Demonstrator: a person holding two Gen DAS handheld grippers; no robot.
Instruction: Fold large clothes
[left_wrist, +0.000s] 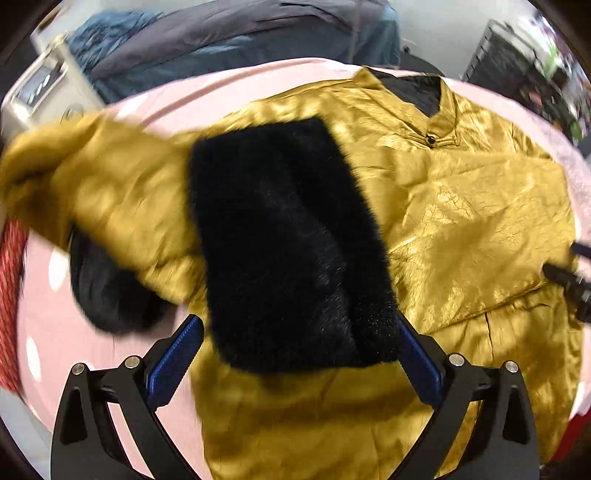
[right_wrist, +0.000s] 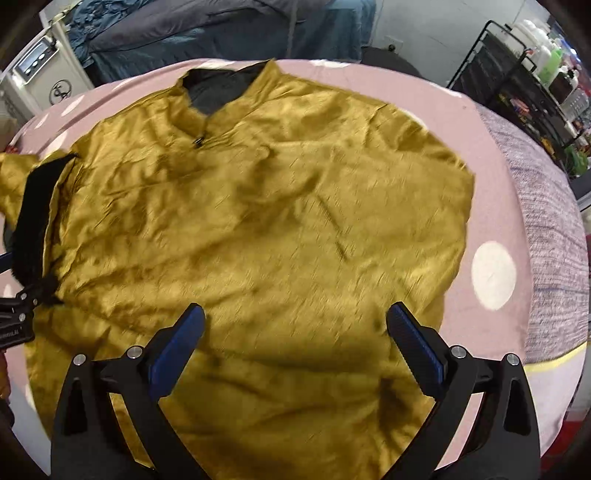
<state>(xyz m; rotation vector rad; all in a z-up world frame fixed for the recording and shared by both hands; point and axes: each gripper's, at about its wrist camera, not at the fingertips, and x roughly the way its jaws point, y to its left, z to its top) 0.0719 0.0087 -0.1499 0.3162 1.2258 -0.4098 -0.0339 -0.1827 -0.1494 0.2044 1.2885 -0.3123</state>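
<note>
Pink spotted bedding (left_wrist: 221, 85) lay under a gold jacket (left_wrist: 461, 206). Left view: the left tongs (left_wrist: 299, 332) stood wide, a black fur cuff (left_wrist: 280, 236) between the pads, grip unclear. Right view: the right tongs (right_wrist: 295, 317) gaped empty above the jacket (right_wrist: 258, 221) spread below.

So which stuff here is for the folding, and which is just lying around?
For the folding:
- gold jacket
- its black fur cuff, between the left tool's fingers
- right tool, open over the jacket
- pink spotted cover it lies on

Just lying around:
- blue bedding
- black shelf rack
- white appliance
- red cloth
</note>
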